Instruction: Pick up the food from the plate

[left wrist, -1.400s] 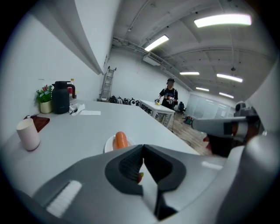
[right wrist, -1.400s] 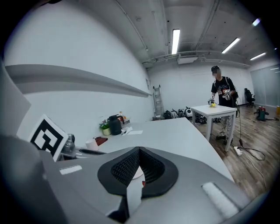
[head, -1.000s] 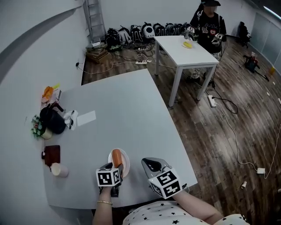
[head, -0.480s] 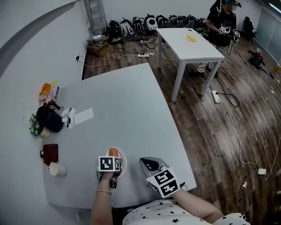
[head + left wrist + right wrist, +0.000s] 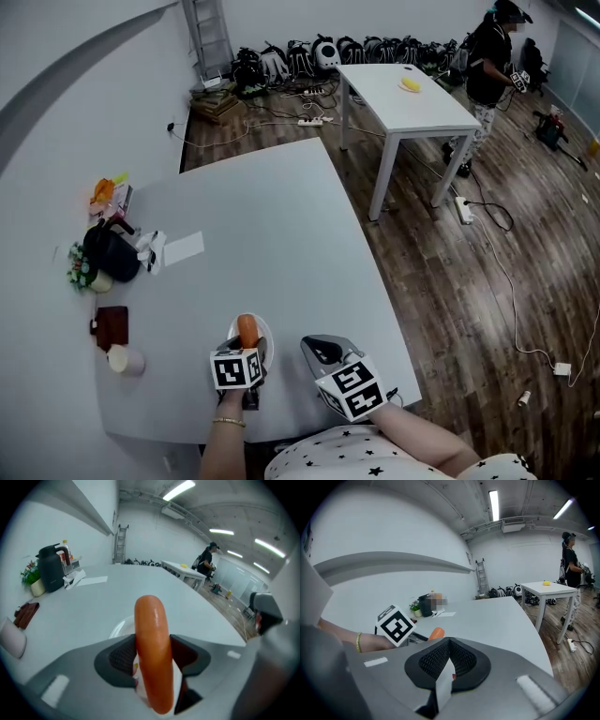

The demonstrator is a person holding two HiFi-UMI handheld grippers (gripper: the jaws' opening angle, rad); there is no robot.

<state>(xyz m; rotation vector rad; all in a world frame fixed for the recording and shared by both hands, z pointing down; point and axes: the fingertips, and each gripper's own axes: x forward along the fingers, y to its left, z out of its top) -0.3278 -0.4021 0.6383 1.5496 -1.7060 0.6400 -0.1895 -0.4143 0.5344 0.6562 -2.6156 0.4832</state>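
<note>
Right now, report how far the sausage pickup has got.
Done: the left gripper is at the plate with the sausage between its jaws. In hand: those jaws are closing, pads against the sausage's sides, its far end raised above the plate. Left: lift it clear of the plate; I cannot tell whether it already hangs free. The right gripper is shut and empty, beside the plate.

On the grey table [image 5: 272,216], toward nine o'clock, a black kettle [image 5: 111,255] stands beside a small plant [image 5: 78,272]. A white paper [image 5: 184,247] lies at the kettle's three o'clock. Toward seven o'clock lie a brown wallet [image 5: 112,326] and a white cup [image 5: 123,359]. At one o'clock stands a white table [image 5: 403,98], with a person [image 5: 492,56] near it.
</note>
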